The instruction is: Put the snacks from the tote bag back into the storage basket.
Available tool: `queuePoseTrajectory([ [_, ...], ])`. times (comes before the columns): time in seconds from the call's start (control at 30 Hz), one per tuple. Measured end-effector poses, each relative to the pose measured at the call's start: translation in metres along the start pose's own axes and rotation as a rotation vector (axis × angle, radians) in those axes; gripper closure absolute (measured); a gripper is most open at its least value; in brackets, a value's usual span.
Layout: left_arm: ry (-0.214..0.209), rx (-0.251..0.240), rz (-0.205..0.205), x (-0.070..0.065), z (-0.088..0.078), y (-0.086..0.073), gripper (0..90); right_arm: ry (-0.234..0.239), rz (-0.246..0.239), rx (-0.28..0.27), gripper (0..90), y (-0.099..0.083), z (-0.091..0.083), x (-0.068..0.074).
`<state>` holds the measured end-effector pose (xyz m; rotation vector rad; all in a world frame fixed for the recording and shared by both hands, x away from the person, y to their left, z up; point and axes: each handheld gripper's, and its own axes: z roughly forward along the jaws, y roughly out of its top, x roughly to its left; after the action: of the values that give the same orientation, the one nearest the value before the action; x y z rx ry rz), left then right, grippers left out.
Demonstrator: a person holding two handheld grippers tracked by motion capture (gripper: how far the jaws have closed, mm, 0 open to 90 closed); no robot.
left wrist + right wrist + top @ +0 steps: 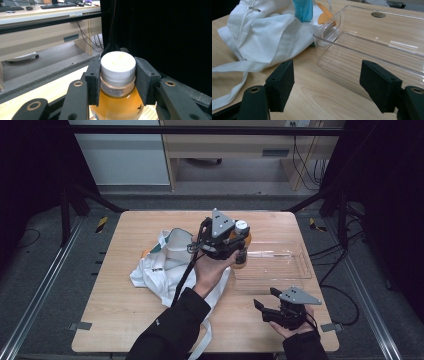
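Observation:
A small bottle [241, 226] of amber liquid with a white screw cap [118, 66] is held upright above the table, just at the left end of a clear plastic tray [280, 267]. My left gripper [239, 240] is shut on the bottle, and its black pads [93, 82] press on the cap and neck from both sides. Near the table's front right, my right gripper [265, 297] is open with nothing between its jaws. In the right gripper view my right gripper [327, 85] faces the near corner of the tray [372, 45], which holds nothing.
A crumpled white cloth bag [160, 267] with a teal and orange lining lies left of the tray, its strap trailing toward the front edge. The bag [267, 37] almost touches the tray's corner. Bare wooden tabletop [110, 310] lies at the front left.

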<state>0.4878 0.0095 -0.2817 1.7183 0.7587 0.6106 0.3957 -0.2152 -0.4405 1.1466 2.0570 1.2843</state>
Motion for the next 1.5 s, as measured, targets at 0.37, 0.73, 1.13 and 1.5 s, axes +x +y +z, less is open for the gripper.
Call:
queuePoseTrajectory([
  [0.37,-0.023,0.025,-0.001,-0.007,0.021,-0.010,58.7,0.010,0.005,0.007,24.0,0.000,0.000,-0.001],
  [0.73,-0.051,0.052,0.005,-0.017,0.044,-0.023,58.7,0.012,0.007,0.006,20.5,0.002,-0.001,-0.001],
  [1.13,-0.040,0.075,-0.001,-0.017,0.057,-0.041,58.7,0.011,0.012,0.016,19.8,0.001,0.000,-0.001],
  [1.5,-0.036,0.092,0.004,-0.016,0.060,-0.057,58.8,0.010,0.011,0.022,19.7,0.001,0.000,-0.002],
])
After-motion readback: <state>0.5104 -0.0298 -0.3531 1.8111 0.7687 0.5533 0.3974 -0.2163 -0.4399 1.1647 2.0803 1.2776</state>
